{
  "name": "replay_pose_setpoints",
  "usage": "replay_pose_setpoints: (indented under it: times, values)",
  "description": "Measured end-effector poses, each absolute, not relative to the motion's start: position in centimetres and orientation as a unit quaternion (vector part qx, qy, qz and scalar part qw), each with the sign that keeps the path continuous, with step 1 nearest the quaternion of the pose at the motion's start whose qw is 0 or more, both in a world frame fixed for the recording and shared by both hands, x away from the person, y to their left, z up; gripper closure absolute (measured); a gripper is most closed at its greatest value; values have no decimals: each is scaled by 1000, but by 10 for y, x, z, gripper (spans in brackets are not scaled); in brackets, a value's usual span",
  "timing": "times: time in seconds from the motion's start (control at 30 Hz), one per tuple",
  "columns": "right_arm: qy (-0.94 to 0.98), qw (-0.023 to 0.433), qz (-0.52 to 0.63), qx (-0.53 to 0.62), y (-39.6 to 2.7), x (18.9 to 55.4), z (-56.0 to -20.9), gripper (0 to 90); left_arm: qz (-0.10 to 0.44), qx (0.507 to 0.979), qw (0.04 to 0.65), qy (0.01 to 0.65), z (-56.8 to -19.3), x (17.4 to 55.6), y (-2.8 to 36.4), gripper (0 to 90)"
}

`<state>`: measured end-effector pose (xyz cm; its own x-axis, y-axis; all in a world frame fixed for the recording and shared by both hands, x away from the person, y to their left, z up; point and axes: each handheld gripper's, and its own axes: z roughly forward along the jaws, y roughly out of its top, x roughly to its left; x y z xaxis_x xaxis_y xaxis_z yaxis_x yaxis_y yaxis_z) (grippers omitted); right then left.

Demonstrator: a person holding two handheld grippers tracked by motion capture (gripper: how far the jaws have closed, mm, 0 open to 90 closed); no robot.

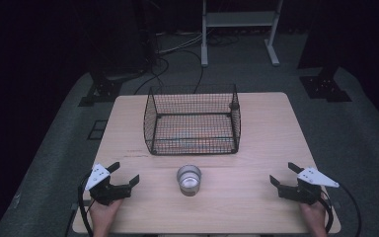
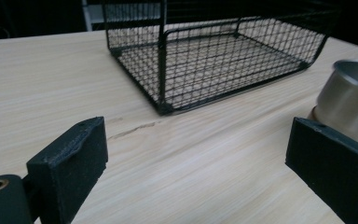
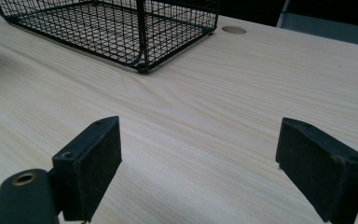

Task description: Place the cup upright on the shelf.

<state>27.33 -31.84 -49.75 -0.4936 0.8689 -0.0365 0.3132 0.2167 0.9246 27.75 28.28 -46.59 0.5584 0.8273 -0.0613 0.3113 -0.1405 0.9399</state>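
Note:
A black wire mesh basket (image 1: 193, 126) stands in the middle of the light wooden table (image 1: 256, 148), and nothing lies in it. A small shiny metal cup (image 1: 189, 179) stands upright just in front of it. My left gripper (image 1: 124, 174) rests near the front left corner, open, with only bare tabletop between its jaws. In the left gripper view the cup (image 2: 349, 100) sits behind the right-hand jaw and the basket (image 2: 209, 56) lies ahead. My right gripper (image 1: 283, 174) sits near the front right corner, open and holding nothing. The basket's corner (image 3: 142, 63) lies ahead in the right gripper view.
A round hole (image 3: 234, 30) is cut in the tabletop past the basket. Beyond the table are a white metal frame (image 1: 239, 22), dark stands (image 1: 325, 84) and cables (image 1: 177, 54) on the grey floor. Bare wood stretches on both sides of the cup.

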Motion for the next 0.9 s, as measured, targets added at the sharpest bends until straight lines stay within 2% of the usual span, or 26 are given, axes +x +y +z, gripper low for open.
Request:
replay_pose_setpoints:
  times: [0.43, 0.9]
  values:
    - [722, 294, 474, 410, -318, 273, -498, 135, 236, 738, 519, 360, -461, 276, 259, 39]
    - [722, 295, 474, 409, -318, 273, -498, 135, 229, 745, 528, 336, -459, 275, 248, 29]
